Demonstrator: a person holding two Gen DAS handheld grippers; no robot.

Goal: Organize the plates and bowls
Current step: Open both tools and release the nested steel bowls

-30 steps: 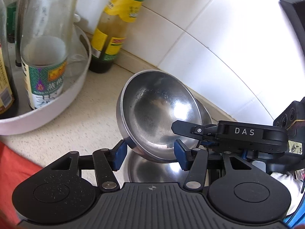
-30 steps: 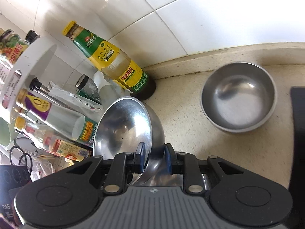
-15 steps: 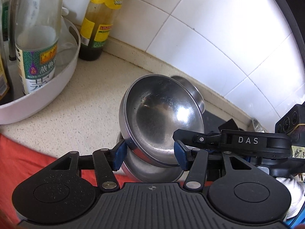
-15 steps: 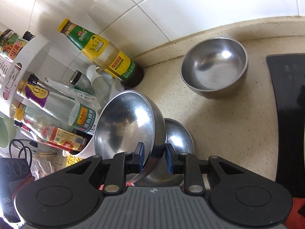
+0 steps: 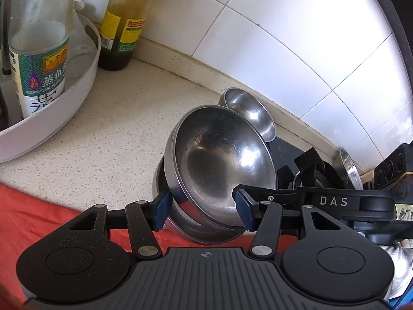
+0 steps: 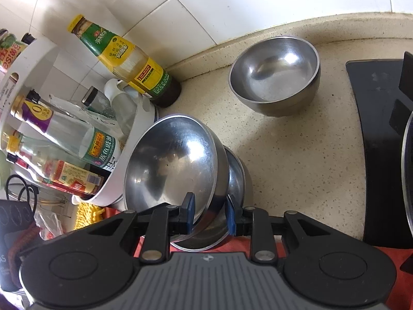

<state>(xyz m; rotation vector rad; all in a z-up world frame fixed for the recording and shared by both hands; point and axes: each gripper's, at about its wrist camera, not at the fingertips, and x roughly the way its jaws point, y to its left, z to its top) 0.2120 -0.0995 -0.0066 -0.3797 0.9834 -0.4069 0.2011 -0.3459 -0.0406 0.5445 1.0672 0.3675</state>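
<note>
Nearest the lens in the right wrist view, the right hand-held gripper has its blue pads closed on the wall of a tilted steel bowl, one pad inside the rim and one outside. That bowl leans toward 10 o'clock and sits partly in a lower bowl beneath it, which rests on the speckled bench at its near edge; whether the two touch all round I cannot tell. In the left wrist view the left hand-held gripper is spread wide, its pads flanking the same pair of bowls at about 9 and 3 o'clock; the left pad looks to be just beside the lower bowl's wall, but contact is not clear, and it does not seem to grip anything. Further off, at 1 o'clock in the right wrist view, a third bowl stands alone and upright near the tiled wall, well apart from the pair. At 10 o'clock a white caddy holds sauce bottles, with a yellow-labelled bottle behind it, and a black hob lies at 3 o'clock. By my reading, stacking is partway: the held bowl needs levelling and releasing into the lower one, the lone bowl is not yet gathered, and no plates are visible.
</note>
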